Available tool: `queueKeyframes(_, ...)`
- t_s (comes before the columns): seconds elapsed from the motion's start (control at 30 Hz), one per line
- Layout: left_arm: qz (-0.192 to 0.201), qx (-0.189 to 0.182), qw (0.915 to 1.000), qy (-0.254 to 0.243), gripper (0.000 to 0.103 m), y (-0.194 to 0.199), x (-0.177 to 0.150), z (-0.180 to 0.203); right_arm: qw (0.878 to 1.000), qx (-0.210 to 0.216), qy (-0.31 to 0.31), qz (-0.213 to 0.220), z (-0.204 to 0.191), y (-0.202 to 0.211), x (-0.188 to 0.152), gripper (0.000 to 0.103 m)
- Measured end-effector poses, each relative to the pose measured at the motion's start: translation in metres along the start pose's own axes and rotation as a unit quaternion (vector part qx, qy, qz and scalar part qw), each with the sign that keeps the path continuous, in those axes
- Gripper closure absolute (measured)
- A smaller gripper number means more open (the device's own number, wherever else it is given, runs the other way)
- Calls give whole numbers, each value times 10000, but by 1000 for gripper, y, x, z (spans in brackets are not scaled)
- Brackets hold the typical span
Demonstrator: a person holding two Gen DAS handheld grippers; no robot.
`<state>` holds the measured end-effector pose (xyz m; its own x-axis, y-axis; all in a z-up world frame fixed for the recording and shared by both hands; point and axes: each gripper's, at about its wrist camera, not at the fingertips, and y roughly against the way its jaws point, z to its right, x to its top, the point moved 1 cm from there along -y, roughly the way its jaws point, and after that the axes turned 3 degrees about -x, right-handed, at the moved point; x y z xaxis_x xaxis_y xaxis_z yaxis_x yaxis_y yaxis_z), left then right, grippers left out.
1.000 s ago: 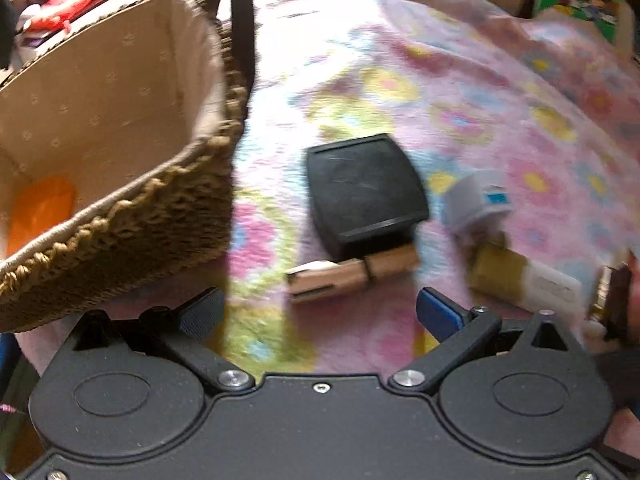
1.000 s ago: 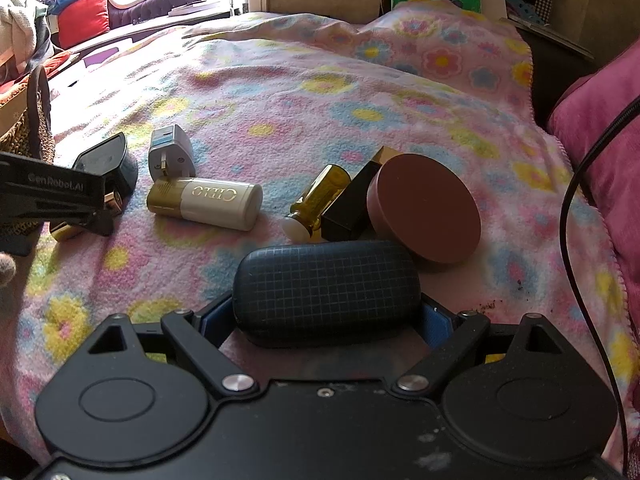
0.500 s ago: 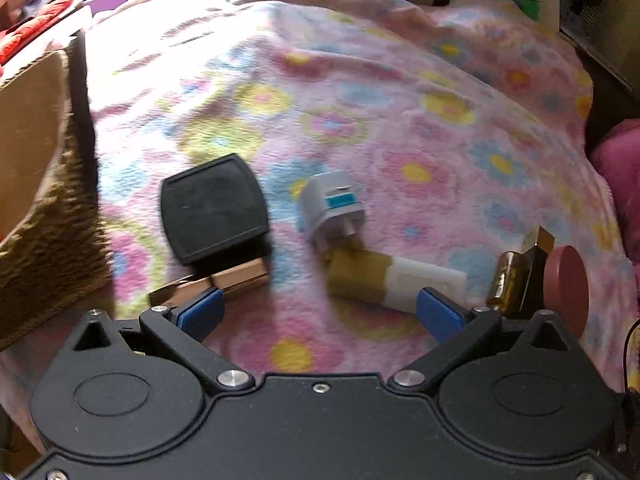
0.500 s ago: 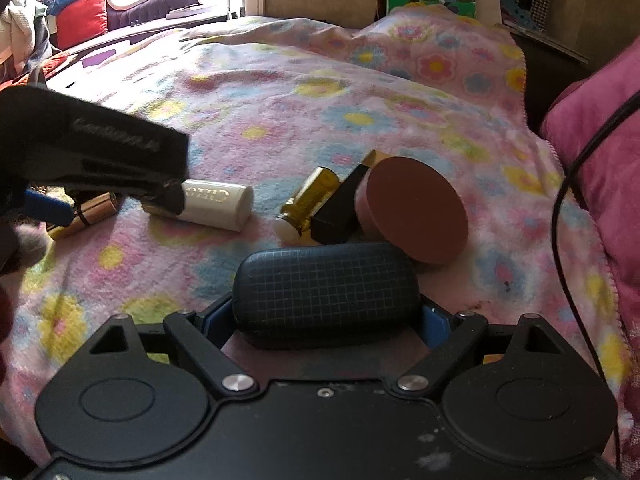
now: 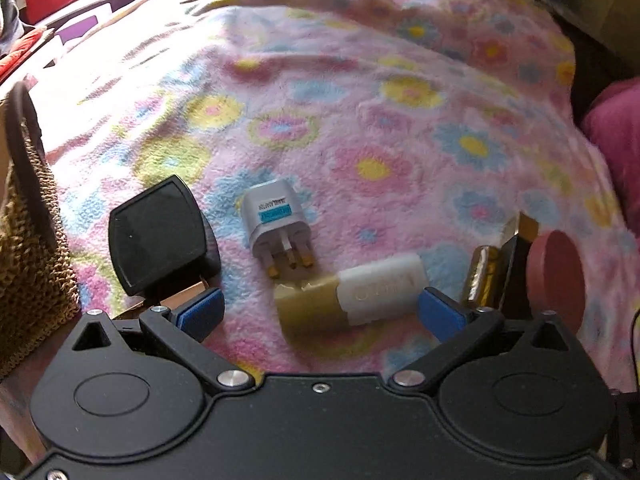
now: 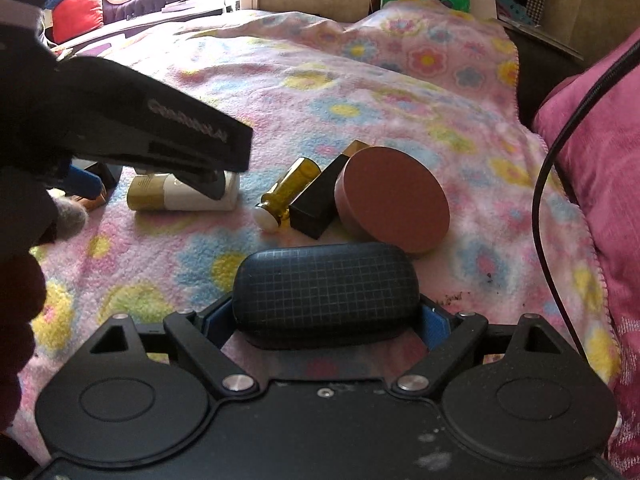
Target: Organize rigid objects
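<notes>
Fingers [image 5: 440, 314] of the left gripper [image 5: 320, 312] spread, flanking the gold-and-white bottle [image 5: 352, 300].

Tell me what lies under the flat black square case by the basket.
Under the black case, a tan wooden-looking piece pokes out at its near edge. The case and the left gripper finger cover the rest, so I cannot identify it.

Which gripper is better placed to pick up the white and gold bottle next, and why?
Left. The left gripper is open, with the white and gold bottle between its fingers; the right gripper already holds the dark case.
</notes>
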<state>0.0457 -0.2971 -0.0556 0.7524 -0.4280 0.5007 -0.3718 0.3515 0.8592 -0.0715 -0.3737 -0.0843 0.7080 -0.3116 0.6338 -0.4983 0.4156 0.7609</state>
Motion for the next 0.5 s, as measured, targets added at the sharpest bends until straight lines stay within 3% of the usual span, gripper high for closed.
queueKeyframes(0.07, -141, 234, 9995, -148, 3, -9, 1, 4, 10000, 3, -20, -7, 0, 0, 0, 13)
queueKeyframes(0.23, -146, 241, 9994, -176, 4, -13, 5, 6, 10000, -18, -22, -9, -1, 0, 0, 13)
queueKeyframes(0.33, -141, -72, 9999, -32, 30, -11, 8, 1, 10000, -27, 26, 18, -2, 1, -1, 13)
queueKeyframes(0.37, -99, -54, 9999, -24, 43, -7, 8, 1, 10000, -27, 37, 27, -2, 1, -1, 13)
queueKeyframes(0.43, -85, -102, 9999, -41, 52, -2, 7, 2, 10000, -32, 29, 27, -3, 3, -2, 13)
queueKeyframes(0.5, -141, -156, 9998, 28, 55, 2, 5, 0, 10000, -44, 43, 22, -4, 5, -2, 13)
